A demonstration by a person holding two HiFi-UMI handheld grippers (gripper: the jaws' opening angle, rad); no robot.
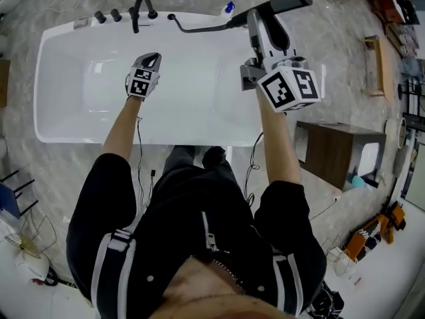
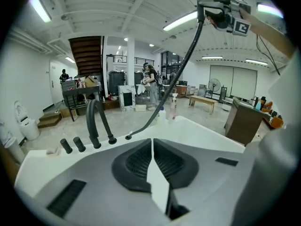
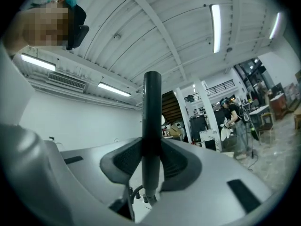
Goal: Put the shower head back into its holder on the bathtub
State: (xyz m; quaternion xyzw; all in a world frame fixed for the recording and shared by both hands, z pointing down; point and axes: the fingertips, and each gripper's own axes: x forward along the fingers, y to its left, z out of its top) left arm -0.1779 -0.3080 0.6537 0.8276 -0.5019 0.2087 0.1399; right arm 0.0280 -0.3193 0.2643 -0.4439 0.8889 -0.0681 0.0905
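Our right gripper (image 3: 151, 161) is clamped on the slim black cylindrical shower head (image 3: 151, 102), held aloft by the far rim of the white glossy bathtub (image 1: 60, 58). Its dark hose (image 1: 202, 27) runs to the tap deck. Our left gripper (image 2: 153, 161) is closed and empty. We judge the step as carrying. Next, lower the handle into its holder.

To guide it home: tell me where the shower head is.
Head view: the shower head is clamped in the right gripper above the bathtub's far right corner, right of the faucet.
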